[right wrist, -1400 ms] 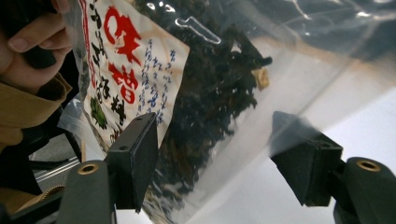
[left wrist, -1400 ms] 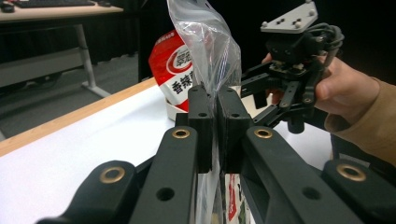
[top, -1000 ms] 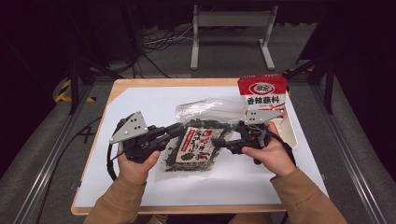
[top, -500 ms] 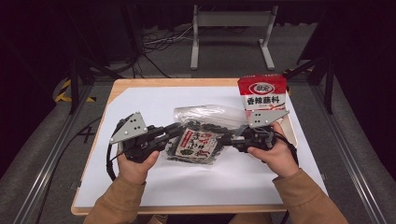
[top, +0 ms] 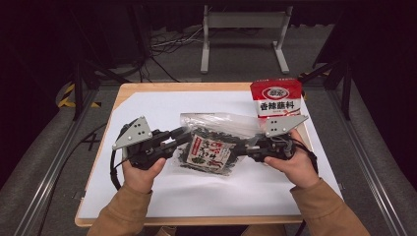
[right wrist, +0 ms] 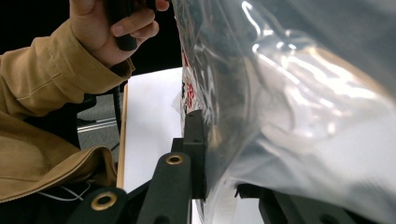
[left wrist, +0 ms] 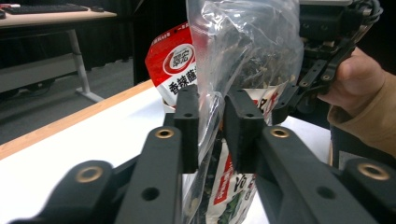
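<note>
1. Red snack pouch, upright, at two o'clock on the table.
2. White sheet covers the tabletop.
3. Grey metal stand on the floor at twelve o'clock.

We see the white table top brightly and evenly lit from above, while the floor and far room sink into near black. Shadows under the hands are soft and short. In the right gripper view, glare streaks the clear bag, which is blurred by closeness. In the left gripper view, the near jaws look soft, the red packet beyond fairly sharp.
</note>
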Motion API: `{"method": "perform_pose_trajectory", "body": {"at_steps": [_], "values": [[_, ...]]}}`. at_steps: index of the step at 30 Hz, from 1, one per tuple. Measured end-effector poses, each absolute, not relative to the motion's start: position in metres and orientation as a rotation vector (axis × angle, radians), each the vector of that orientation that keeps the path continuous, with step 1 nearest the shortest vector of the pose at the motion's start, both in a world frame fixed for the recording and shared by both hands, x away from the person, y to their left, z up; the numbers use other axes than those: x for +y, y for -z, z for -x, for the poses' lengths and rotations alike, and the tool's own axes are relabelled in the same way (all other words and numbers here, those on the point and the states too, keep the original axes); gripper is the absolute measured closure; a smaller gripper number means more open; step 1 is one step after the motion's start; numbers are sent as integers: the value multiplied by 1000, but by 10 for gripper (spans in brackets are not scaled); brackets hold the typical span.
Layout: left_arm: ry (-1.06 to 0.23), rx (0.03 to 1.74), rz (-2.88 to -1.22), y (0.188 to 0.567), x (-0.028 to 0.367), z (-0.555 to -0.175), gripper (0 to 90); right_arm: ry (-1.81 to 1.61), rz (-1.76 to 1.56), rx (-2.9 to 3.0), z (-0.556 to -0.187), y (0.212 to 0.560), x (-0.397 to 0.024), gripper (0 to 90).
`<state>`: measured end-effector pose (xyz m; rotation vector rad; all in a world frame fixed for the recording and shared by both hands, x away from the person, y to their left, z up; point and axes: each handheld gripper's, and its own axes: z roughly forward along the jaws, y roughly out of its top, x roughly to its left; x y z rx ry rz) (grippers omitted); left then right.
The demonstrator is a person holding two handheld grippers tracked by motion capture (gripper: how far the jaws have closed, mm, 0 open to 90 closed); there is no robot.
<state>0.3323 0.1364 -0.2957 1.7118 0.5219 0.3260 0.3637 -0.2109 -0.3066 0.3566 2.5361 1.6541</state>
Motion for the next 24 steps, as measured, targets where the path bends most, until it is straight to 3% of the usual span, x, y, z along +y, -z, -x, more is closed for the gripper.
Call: {"method": "perform_pose_trajectory", "body": {"at_steps": [7, 24], "values": [[-331, 535, -1745, 296, 136, -333, 617, -1605, -448, 2551, -361, 293, -225, 780], [-310, 612, -1752, 305, 148, -346, 538, -1394, -623, 2510, -355, 258, -266, 780]]}}
